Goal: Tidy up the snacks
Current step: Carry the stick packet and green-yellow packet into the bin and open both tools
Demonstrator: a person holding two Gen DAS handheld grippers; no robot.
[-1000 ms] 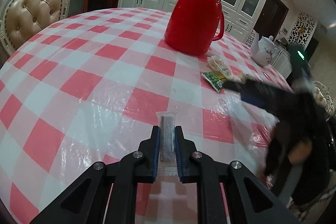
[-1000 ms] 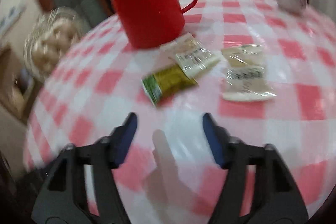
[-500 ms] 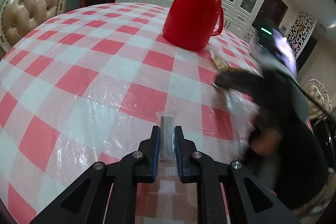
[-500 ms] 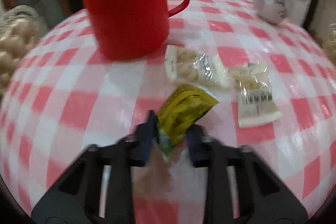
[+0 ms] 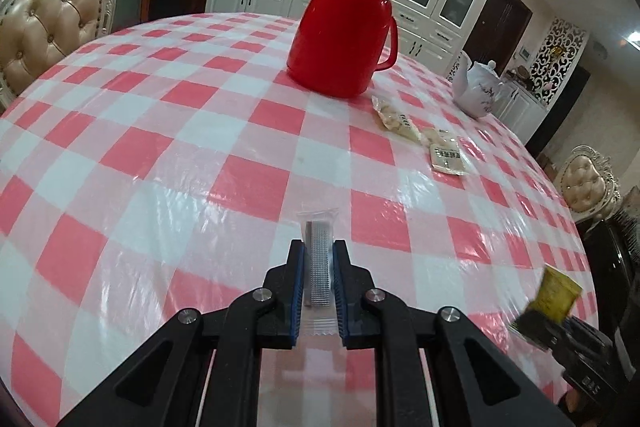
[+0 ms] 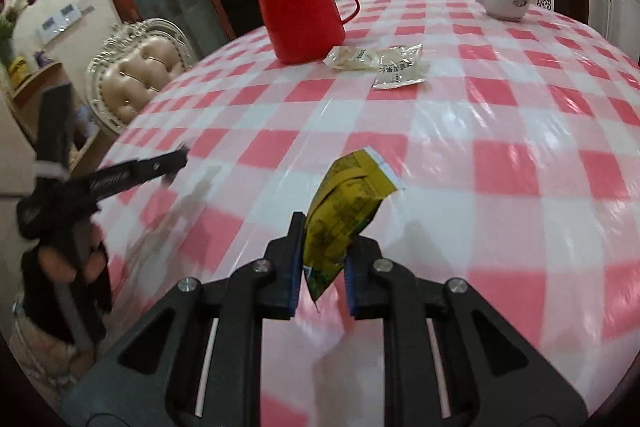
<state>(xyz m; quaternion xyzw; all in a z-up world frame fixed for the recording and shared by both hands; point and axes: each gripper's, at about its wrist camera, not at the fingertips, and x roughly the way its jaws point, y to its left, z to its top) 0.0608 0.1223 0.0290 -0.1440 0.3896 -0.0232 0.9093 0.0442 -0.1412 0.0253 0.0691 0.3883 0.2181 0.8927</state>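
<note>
Gripping yellow-green snack packet [image 6: 347,215], right gripper [image 6: 321,269] jaws closed, long axis tilted up-right; left gripper [image 5: 317,281] jaws clamp clear-wrapped wafer [image 5: 319,259] lengthwise.

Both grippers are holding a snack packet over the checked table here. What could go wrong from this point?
1. The right gripper pinches the yellow-green foil snack packet only by its lower end; most of it sticks out above the jaws, so it may swing or slip out.
2. The left gripper is shut on a slim clear-wrapped wafer packet; squeezing might crush it.
3. Two pale plastic snack packets lie right beside the red plastic thermos jug; reaching for them could knock it.
</note>
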